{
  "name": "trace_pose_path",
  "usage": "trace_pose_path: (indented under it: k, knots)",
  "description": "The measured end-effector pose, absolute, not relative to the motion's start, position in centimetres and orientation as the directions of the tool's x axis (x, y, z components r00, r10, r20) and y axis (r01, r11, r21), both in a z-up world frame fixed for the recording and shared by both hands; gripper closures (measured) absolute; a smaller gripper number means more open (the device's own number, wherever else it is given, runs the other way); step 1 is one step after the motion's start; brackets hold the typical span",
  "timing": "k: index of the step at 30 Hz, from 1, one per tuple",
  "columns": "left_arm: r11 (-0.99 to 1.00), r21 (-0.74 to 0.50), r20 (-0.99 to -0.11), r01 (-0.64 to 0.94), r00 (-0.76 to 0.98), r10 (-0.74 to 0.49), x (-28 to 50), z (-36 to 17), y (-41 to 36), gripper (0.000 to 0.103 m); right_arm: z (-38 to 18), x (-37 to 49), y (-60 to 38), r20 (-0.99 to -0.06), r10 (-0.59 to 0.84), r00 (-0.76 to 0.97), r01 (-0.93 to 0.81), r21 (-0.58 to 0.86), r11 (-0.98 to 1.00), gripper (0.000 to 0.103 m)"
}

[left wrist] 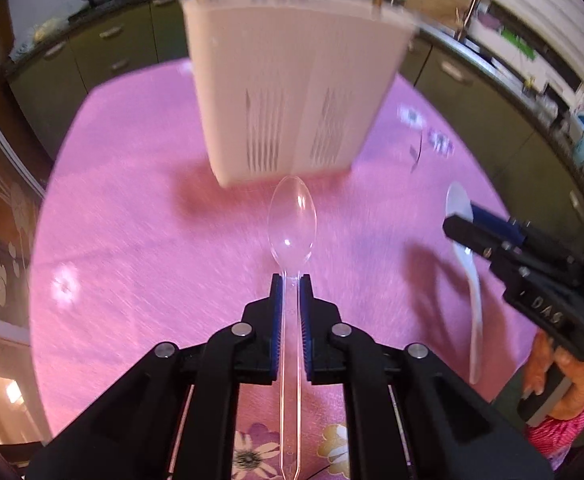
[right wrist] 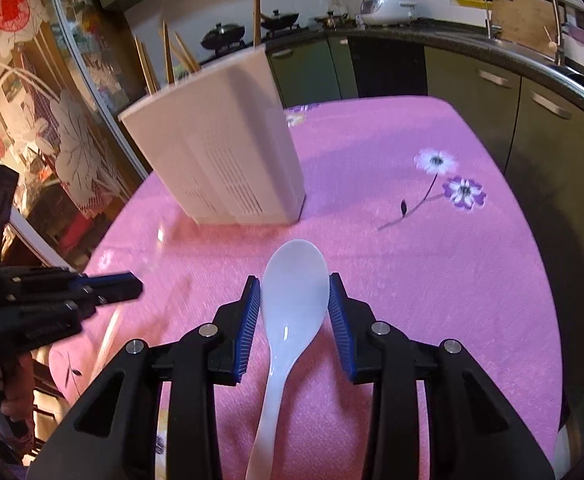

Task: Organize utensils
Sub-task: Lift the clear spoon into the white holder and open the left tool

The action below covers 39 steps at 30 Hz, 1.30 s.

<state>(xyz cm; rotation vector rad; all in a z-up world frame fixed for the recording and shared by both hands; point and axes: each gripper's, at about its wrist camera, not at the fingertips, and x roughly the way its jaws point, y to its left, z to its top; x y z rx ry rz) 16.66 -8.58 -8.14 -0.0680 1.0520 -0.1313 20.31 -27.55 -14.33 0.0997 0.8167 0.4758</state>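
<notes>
My left gripper (left wrist: 292,280) is shut on the neck of a clear plastic spoon (left wrist: 292,224), whose bowl points at the white slotted utensil holder (left wrist: 292,92) just ahead. The spoon's handle runs back between the blue pads. My right gripper (right wrist: 295,280) is shut on a white ceramic spoon (right wrist: 293,312), pads against the sides of its bowl, handle hanging toward the camera. In the left wrist view that right gripper (left wrist: 463,220) sits at the right, carrying the white spoon (left wrist: 473,304) above the cloth. The holder (right wrist: 220,148) stands upright with several wooden chopsticks (right wrist: 168,56) in it.
A pink flowered tablecloth (right wrist: 431,280) covers the round table. Dark kitchen cabinets (right wrist: 471,80) and a sink with a faucet (right wrist: 551,0) ring the far side. A glass door (right wrist: 52,140) stands at the left. My left gripper (right wrist: 132,286) shows at the left edge.
</notes>
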Motion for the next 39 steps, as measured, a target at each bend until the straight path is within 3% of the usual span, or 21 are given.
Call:
trace_pose_path:
  k: [8,18,29,39]
  knots:
    - [0.977,-0.194,-0.743,0.086,0.637,-0.203,17.2,-0.6,-6.4,0.095,-10.0,19.7,-26.9,-0.596,0.483,0.642,-0.409,0.267,0.873,0.068]
    - [0.970,-0.208,-0.422,0.123,0.884,-0.202,18.7,8.5,-6.9,0.095,-8.6,18.9,-26.1,-0.576,0.507,0.641,-0.435,0.271,0.859,0.068]
    - [0.990,-0.113,-0.280,0.083,0.953,-0.112,23.4,9.6,-8.0,0.095,-8.7,19.1,-27.3,-0.566,0.512,0.646,-0.430,0.284,0.857,0.068]
    - [0.996,-0.076,-0.259,0.039,0.964,-0.058,27.5,6.8,-7.8,0.095,-8.3,19.2,-27.6,-0.559,0.514,0.650,-0.427,0.290,0.856,0.068]
